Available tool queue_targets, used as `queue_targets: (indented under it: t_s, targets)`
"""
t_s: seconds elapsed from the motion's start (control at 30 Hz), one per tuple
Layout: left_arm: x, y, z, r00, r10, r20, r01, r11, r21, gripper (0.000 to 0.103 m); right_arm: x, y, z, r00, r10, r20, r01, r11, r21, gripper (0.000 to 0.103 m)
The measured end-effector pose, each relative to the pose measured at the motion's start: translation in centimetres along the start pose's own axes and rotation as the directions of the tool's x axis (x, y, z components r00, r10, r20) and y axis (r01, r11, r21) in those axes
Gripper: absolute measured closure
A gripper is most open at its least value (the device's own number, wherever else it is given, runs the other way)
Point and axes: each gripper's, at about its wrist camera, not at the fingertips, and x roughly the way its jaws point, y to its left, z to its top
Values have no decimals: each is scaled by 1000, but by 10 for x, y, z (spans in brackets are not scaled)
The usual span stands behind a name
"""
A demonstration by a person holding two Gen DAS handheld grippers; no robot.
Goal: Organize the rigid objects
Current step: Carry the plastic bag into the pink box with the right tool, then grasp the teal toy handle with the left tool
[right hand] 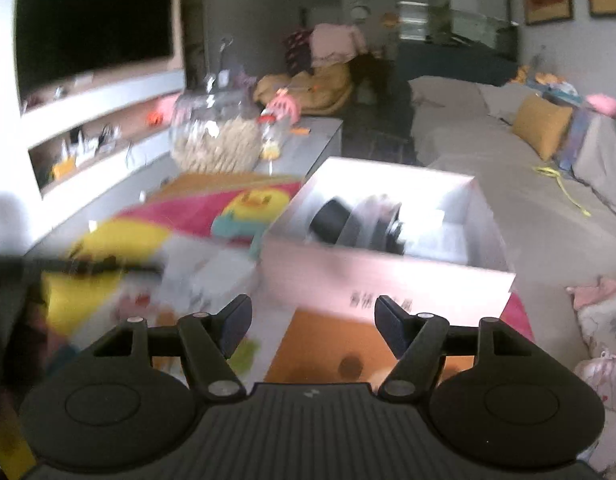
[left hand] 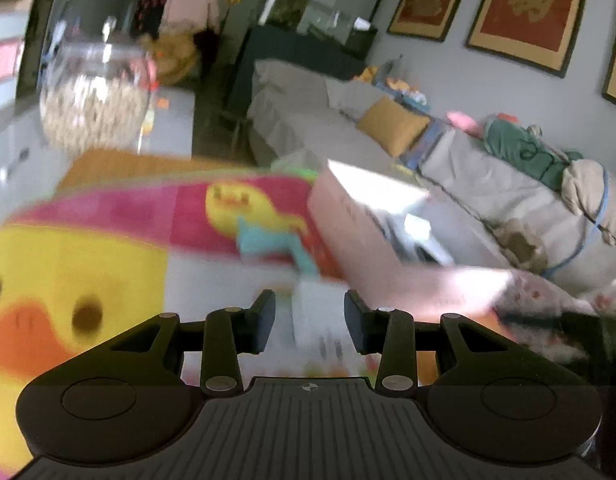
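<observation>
one open box (right hand: 387, 264), one glass jar (right hand: 212, 136), two grippers (left hand: 309, 322) (right hand: 312, 322).

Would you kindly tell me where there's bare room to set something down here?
The duck-print mat is bare left of the open box. The box itself already holds items, and the cabinet top by the glass jar looks crowded.

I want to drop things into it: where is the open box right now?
In the right wrist view the open white box sits just ahead of the right gripper, on the duck-print mat, with the glass jar beyond to its left and the sofa on its right.
</observation>
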Motion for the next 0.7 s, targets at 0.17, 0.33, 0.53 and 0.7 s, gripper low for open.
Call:
queue_targets:
  t_s: [0.17, 0.33, 0.53, 0.7]
  targets:
    - [48, 1, 39, 998, -5, -55, 8, 999, 46, 61, -2, 15, -22, 999, 49, -8, -49, 998, -31, 34]
    - [98, -1, 66, 994, 49, -93, -41, 995, 91, 61, 8, 5, -36, 997, 71, -45, -70, 997, 25, 34]
    - [133, 15, 70, 974, 84, -211, -64, 993, 99, 67, 15, -12, -40, 991, 112, -71, -103, 987, 122, 32]
    - [119, 21, 52, 964, 2, -265, 16, 998, 66, 71, 13, -10, -40, 990, 122, -63, -115, 987, 113, 31]
